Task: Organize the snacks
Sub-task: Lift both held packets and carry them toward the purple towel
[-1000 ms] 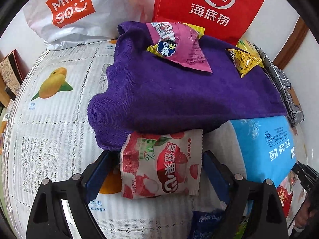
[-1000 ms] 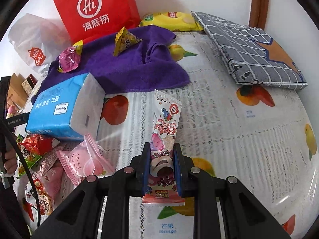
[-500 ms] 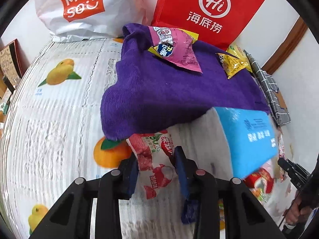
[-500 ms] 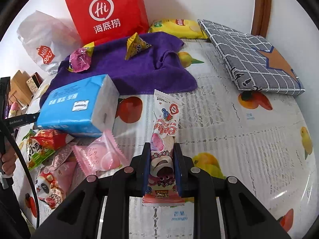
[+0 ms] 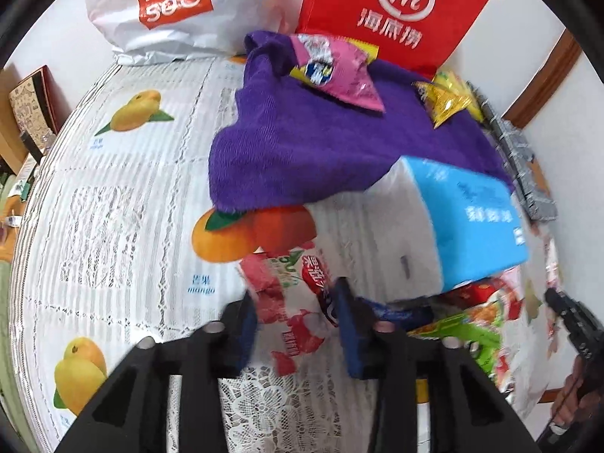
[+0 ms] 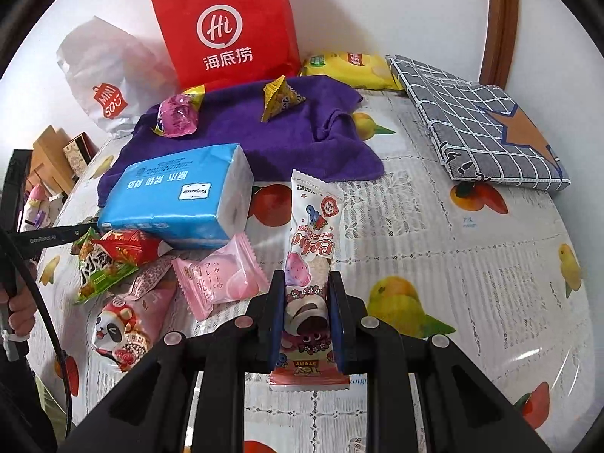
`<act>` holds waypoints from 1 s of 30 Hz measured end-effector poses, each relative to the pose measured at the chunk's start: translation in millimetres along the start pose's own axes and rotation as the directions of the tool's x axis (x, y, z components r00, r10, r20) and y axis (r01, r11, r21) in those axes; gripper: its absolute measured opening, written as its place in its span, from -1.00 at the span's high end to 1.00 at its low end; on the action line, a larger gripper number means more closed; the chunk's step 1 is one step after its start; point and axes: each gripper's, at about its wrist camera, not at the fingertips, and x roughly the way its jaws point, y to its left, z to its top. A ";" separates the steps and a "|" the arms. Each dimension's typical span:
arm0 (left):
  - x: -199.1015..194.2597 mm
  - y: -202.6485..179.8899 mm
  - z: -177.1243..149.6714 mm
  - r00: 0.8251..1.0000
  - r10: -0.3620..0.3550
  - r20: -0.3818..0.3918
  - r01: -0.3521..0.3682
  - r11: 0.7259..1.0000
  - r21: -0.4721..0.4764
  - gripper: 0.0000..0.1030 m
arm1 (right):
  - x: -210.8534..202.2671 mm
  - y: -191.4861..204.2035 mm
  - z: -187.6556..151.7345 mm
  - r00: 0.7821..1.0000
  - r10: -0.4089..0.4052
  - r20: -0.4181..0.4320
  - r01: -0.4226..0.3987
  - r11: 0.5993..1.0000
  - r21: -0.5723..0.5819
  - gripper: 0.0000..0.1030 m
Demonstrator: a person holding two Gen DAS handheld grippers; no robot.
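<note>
Left claw (image 5: 296, 324) grips a red-and-white lychee jelly packet (image 5: 292, 294), its blue pads pressed into both sides; the packet hangs just above the fruit-print lace tablecloth (image 5: 113, 204) covering the surface, near the purple towel (image 5: 321, 151) and the blue tissue pack (image 5: 472, 219). Right claw (image 6: 306, 317) holds a long pink Lotso snack bar (image 6: 311, 256) at its lower third, the upper end projecting free toward the towel. A pink foil snack (image 5: 336, 71) and a yellow triangular packet (image 5: 445, 102) already rest on the towel, which appears to be the collection area. Unsorted items, including a pale pink packet (image 6: 222, 279) and a green-and-red packet (image 6: 109, 260), lie in a pile beside the tissue pack.

Risks, as judged: the left view is blurred, suggesting fast travel; the thin, crumpled film could slip from the pads. The bar's unsupported length may snag the tissue pack or towel edge, twisting it out of the grip. Hard clamping may crush either snack.
</note>
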 end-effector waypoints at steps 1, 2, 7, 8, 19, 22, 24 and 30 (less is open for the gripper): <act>3.0 -0.9 -0.7 1.000 0.017 -0.006 -0.017 1.000 0.005 0.04 | 0.4 -0.4 -0.6 1.000 -0.001 -0.002 0.001 1.000 0.002 0.58; 6.6 -2.0 -1.4 1.000 0.030 -0.009 -0.030 1.000 0.008 0.01 | 0.9 -0.8 -1.0 1.000 -0.002 -0.005 0.002 1.000 0.004 0.58; 9.8 -6.4 0.0 0.997 0.080 0.013 -0.080 0.997 0.011 0.10 | 3.9 -1.2 -4.3 1.000 0.001 -0.020 -0.001 1.000 0.012 0.58; 7.6 -5.8 0.7 0.997 0.074 0.023 -0.074 0.997 0.008 0.18 | 4.2 -0.4 -4.6 1.000 0.001 -0.020 -0.001 1.000 0.009 0.58; -28.8 9.1 -6.6 0.997 0.005 0.082 -0.002 0.999 -0.035 0.65 | -9.1 17.5 -7.3 1.000 0.022 0.015 -0.022 1.000 -0.019 0.59; -37.1 8.2 -11.5 0.995 0.007 0.099 -0.004 1.000 -0.029 0.69 | -14.8 23.1 -7.7 0.999 0.030 0.028 -0.029 0.999 -0.030 0.59; -44.4 7.6 -16.1 0.994 0.004 0.112 -0.001 1.000 -0.025 0.69 | -19.9 26.9 -8.6 0.999 0.035 0.038 -0.034 0.999 -0.037 0.59; -63.6 4.3 -28.1 0.990 -0.016 0.138 0.019 1.000 -0.018 0.69 | -33.6 39.0 -9.8 0.996 0.055 0.066 -0.051 0.997 -0.064 0.59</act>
